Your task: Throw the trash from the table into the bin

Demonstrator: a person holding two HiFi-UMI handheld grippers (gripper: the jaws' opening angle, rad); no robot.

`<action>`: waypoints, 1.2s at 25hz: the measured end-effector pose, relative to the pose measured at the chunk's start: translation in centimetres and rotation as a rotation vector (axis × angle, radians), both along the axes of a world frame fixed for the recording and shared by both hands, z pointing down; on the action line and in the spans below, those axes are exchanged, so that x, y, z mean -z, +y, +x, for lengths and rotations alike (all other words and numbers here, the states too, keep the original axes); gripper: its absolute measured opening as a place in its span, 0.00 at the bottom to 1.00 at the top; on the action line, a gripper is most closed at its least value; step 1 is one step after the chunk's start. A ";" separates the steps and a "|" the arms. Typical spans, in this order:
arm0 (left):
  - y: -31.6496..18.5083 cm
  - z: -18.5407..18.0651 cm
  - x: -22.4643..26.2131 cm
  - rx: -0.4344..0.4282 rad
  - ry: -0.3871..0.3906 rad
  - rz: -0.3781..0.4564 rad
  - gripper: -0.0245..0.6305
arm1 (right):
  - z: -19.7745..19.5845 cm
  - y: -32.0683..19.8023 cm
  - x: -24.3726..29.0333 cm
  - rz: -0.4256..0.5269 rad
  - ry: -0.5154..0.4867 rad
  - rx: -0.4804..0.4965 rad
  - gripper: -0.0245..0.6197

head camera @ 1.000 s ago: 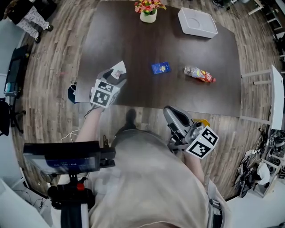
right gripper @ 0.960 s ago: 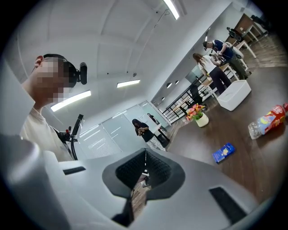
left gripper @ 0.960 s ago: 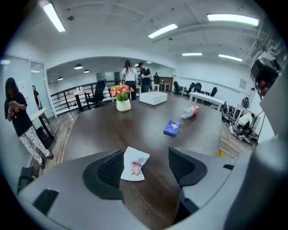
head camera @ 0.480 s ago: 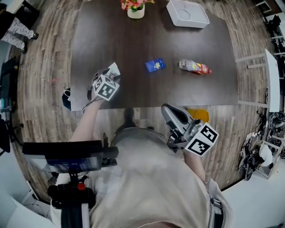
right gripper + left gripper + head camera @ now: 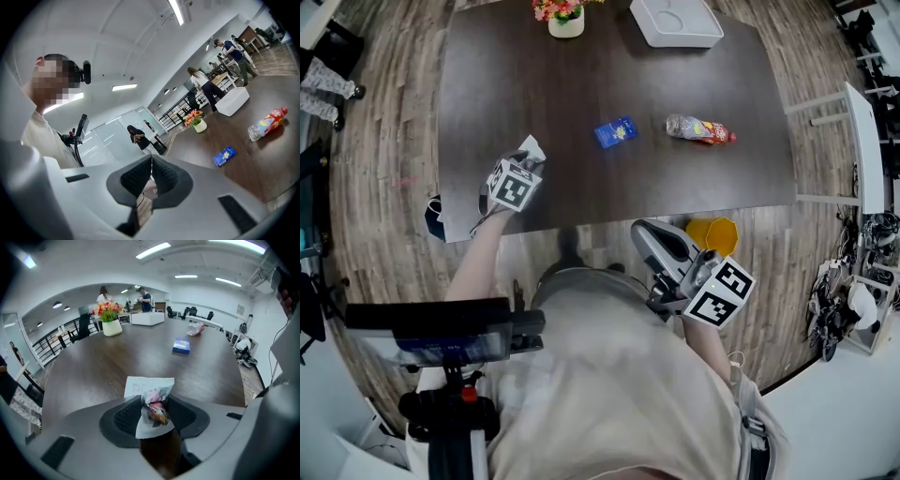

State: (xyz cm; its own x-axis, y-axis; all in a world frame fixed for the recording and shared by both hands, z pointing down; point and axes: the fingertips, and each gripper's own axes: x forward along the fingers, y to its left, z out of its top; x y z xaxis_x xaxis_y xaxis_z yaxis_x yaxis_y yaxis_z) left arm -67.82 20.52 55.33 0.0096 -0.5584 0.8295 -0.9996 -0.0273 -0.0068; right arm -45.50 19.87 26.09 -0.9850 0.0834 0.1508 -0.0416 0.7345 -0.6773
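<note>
As the jaws of the left gripper [image 5: 154, 411] had just closed onto the crumpled white wrapper [image 5: 150, 383] at the near edge of the dark wooden table [image 5: 534, 75], the right gripper [image 5: 150, 180] hung shut and empty, with the small blue packet [image 5: 615, 132] and clear plastic bottle [image 5: 698, 128] lying uncollected.

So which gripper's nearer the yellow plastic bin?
Right. The right gripper sits beside the bin; the left gripper, jaws just closing on a white wrapper, is farther off over the dark table.

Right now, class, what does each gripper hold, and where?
Left gripper, jaws just closing, pinches the white wrapper by its crumpled end; right gripper is shut, empty.
</note>
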 end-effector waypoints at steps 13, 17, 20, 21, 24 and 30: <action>0.8 -1.4 0.0 0.059 0.070 0.010 0.26 | 0.1 0.1 0.1 0.026 -0.005 -0.014 0.06; 1.3 -1.7 0.0 0.089 0.086 0.021 0.25 | 0.1 -0.1 -0.1 0.022 -0.018 -0.029 0.06; 1.4 -1.3 1.0 0.109 0.091 0.049 0.25 | 0.9 0.1 -0.1 0.021 -0.035 -0.036 0.06; 1.4 -0.8 1.7 0.114 0.094 0.066 0.25 | 1.7 0.2 0.1 0.024 -0.043 -0.043 0.06; 0.8 1.7 4.3 0.127 0.092 0.118 0.25 | 5.0 0.3 1.0 0.037 -0.074 -0.064 0.06; 0.4 9.2 8.7 0.170 0.108 0.209 0.25 | 13.5 0.4 2.5 0.049 -0.129 -0.100 0.06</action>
